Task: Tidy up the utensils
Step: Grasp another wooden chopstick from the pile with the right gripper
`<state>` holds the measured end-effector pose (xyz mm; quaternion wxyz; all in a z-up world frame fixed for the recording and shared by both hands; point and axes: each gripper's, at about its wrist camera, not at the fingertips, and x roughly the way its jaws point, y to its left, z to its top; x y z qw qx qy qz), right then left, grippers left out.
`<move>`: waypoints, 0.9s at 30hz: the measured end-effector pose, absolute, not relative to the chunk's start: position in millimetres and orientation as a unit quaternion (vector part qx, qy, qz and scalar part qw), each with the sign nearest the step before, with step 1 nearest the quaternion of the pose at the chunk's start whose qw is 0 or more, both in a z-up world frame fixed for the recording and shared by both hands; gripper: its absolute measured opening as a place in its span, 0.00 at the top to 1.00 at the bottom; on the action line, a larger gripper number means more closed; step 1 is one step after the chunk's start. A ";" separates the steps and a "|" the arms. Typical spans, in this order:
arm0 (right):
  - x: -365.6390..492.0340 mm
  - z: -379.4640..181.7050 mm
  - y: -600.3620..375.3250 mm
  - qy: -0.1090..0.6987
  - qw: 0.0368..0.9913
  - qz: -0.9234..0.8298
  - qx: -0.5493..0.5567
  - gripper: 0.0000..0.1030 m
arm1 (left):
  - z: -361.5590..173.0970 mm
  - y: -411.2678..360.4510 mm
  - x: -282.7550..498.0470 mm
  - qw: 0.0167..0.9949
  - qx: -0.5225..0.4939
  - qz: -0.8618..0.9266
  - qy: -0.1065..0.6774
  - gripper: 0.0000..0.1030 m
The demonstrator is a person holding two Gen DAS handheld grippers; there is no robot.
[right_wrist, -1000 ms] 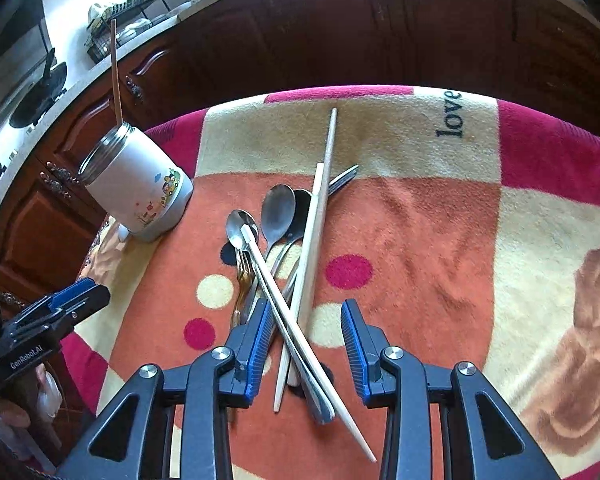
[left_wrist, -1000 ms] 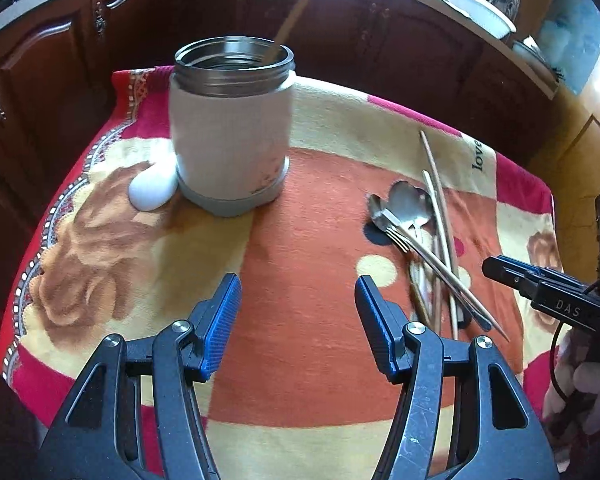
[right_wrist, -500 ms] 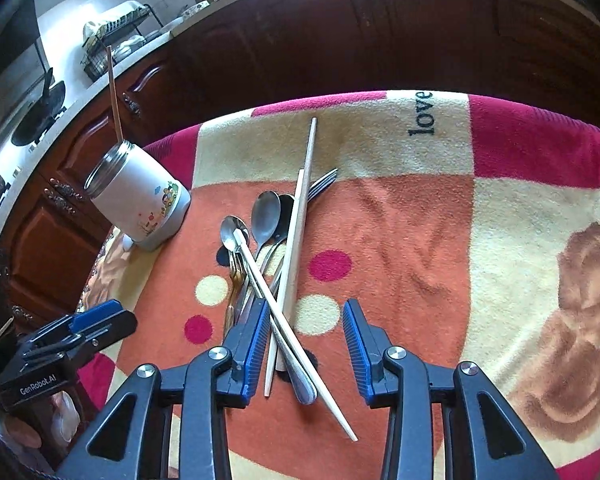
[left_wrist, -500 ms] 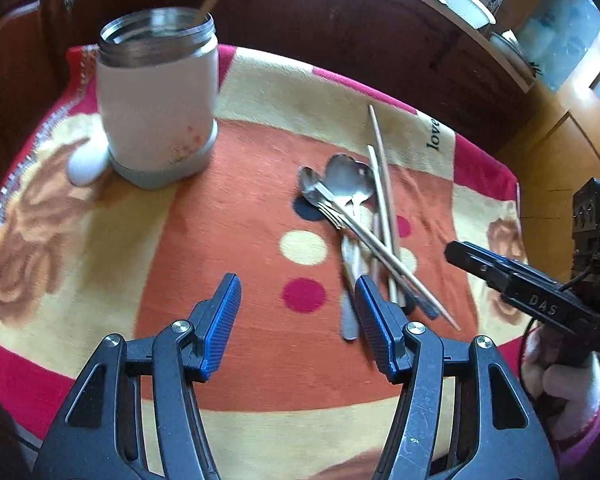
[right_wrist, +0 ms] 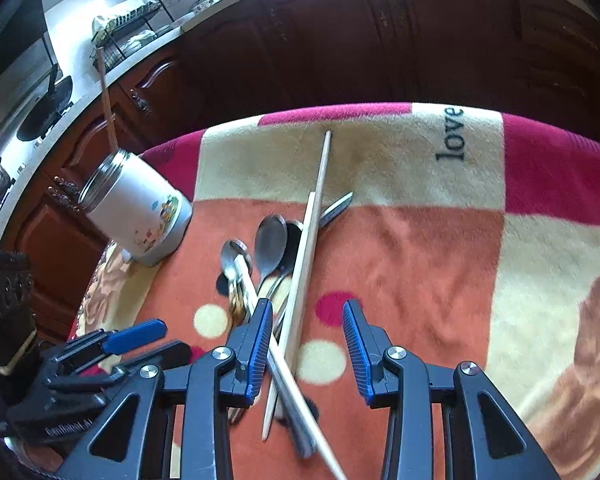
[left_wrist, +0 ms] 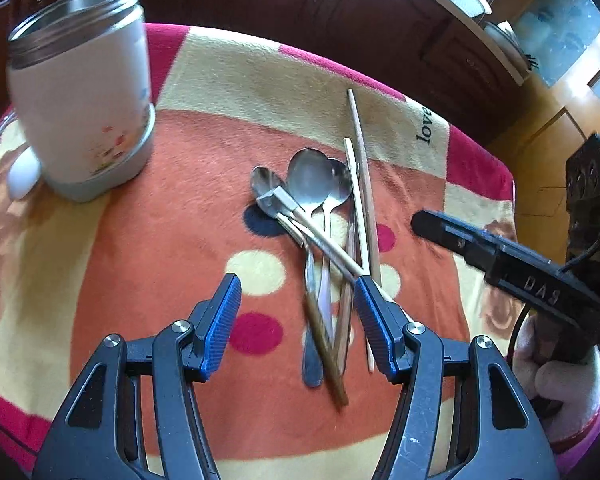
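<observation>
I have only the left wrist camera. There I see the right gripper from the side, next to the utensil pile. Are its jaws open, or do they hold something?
Observer: Open. In the right wrist view the right gripper straddles the handle ends of the utensil pile, and nothing looks clamped.
Operator: My picture cuts off the stick in the jar. How does it stand?
Observer: It is one wooden chopstick, rising high above the rim of the jar and slightly tilted.
</observation>
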<state>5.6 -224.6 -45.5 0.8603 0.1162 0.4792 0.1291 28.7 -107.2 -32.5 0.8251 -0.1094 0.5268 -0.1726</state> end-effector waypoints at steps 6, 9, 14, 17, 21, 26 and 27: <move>42.0 -43.1 -231.4 0.477 0.859 0.134 0.131 0.67 | -41.7 -109.4 50.5 0.821 -0.125 -0.167 0.532 0.43; 61.1 -44.0 -231.8 0.476 0.856 0.141 0.141 0.70 | -44.9 -110.2 60.6 0.816 -0.134 -0.169 0.537 0.48; 95.4 -57.4 -227.7 0.488 0.845 0.146 0.161 0.74 | -49.6 -116.0 71.7 0.808 -0.128 -0.176 0.547 0.56; 108.8 -61.6 -224.1 0.489 0.844 0.149 0.160 0.74 | -53.5 -118.0 77.1 0.803 -0.124 -0.180 0.554 0.64; 122.7 -66.9 -220.8 0.490 0.844 0.151 0.155 0.83 | -60.0 -118.5 79.0 0.796 -0.117 -0.183 0.565 0.81; 124.2 -70.5 -222.7 0.482 0.848 0.151 0.158 0.93 | -58.8 -109.9 74.6 0.799 -0.120 -0.189 0.558 0.90; 123.7 -70.2 -223.2 0.481 0.849 0.151 0.158 0.93 | -58.9 -106.9 72.9 0.798 -0.122 -0.192 0.557 0.92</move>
